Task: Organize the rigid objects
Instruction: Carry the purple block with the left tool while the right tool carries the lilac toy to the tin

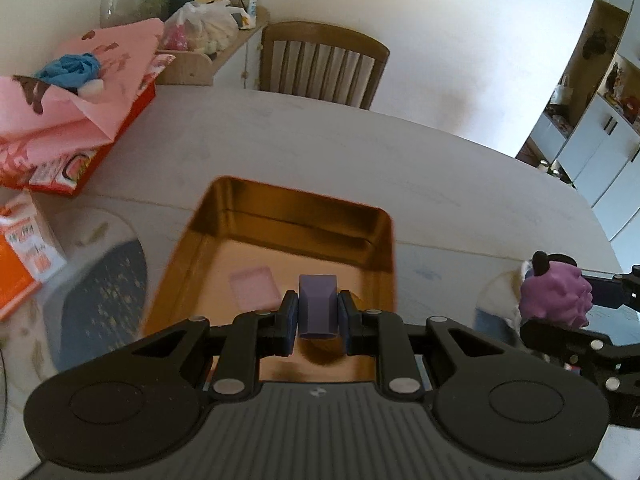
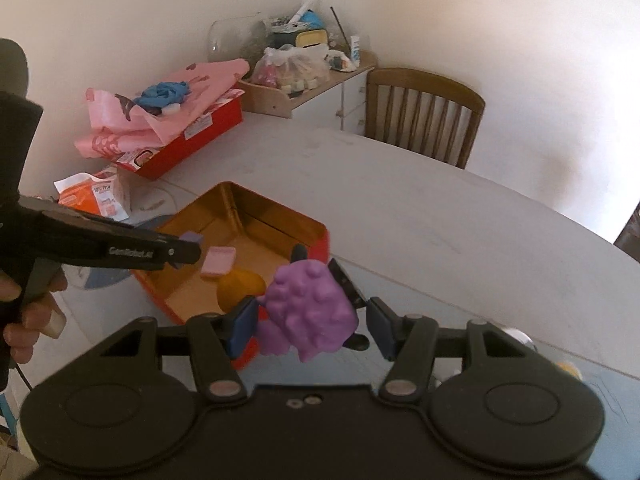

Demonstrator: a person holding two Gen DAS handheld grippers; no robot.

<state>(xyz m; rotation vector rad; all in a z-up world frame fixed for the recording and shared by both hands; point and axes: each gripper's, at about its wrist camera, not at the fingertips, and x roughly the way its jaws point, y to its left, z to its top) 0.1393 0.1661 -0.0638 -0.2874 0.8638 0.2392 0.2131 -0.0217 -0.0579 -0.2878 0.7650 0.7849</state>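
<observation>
An orange tin [image 1: 380, 264] with a gold inside stands open on the white table. My left gripper [image 1: 318, 320] hangs over its near part, shut on a small lavender block [image 1: 317, 296]. On the tin's floor lie a flat pink piece [image 1: 254, 292] and a yellow rounded object [image 2: 240, 286]. My right gripper [image 2: 312, 322] hovers just right of the tin [image 2: 280, 220] and is shut on a bumpy purple toy [image 2: 310, 312] with black parts. The right wrist view shows the left gripper [image 2: 188, 248] from the side, with the block [image 2: 191, 237] over the tin's left part.
A red box [image 2: 192, 140] under pink paper and an orange packet [image 2: 96, 196] lie at the table's far left. Beyond the table are a wooden chair [image 2: 424, 112] and a cluttered shelf [image 2: 304, 76]. A blue patterned mat [image 1: 104, 292] lies left of the tin. A person's hand [image 2: 24, 312] holds the left gripper.
</observation>
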